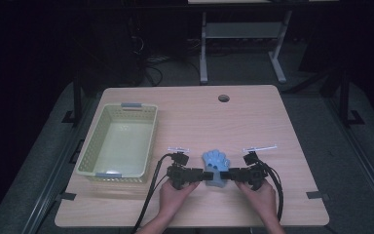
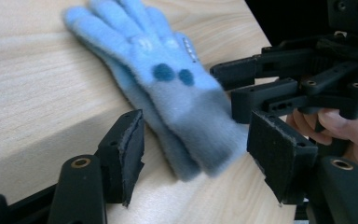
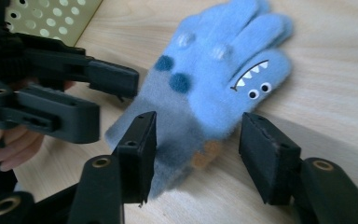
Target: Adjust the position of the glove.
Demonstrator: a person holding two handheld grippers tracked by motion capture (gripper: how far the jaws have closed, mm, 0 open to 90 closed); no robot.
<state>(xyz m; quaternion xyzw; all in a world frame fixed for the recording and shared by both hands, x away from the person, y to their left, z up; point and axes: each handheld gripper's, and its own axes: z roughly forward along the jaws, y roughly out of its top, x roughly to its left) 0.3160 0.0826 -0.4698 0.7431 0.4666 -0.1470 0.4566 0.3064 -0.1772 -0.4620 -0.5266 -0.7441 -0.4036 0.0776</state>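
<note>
Blue glove [image 1: 216, 168] is lying flat on the wooden table [image 1: 253, 117], near the front edge, cuff toward the person and fingers pointing away; the yellow-green basket [image 1: 118, 141] sits well apart to its left and holds nothing that can be seen.

Step in hand is judged to be the approach for a two-sided pick at the cuff. Left gripper [image 2: 196, 154] is brought in from the glove's left, right gripper [image 3: 196, 149] from its right; both are seen meeting at the cuff end in the high view.

Left gripper: jaws released, cuff between them, pads not pressed on the fabric. Right gripper: jaws likewise apart, straddling the cuff and the thumb side, no pinch made yet. Nothing is grasped by either.

Next move, as judged: each gripper to be lowered slightly onto the cuff edge and clenched on the fabric, then a lift. Care is needed so that both layers of the knit are caught and the two sets of jaws aren't driven into each other, since they are close together
</note>
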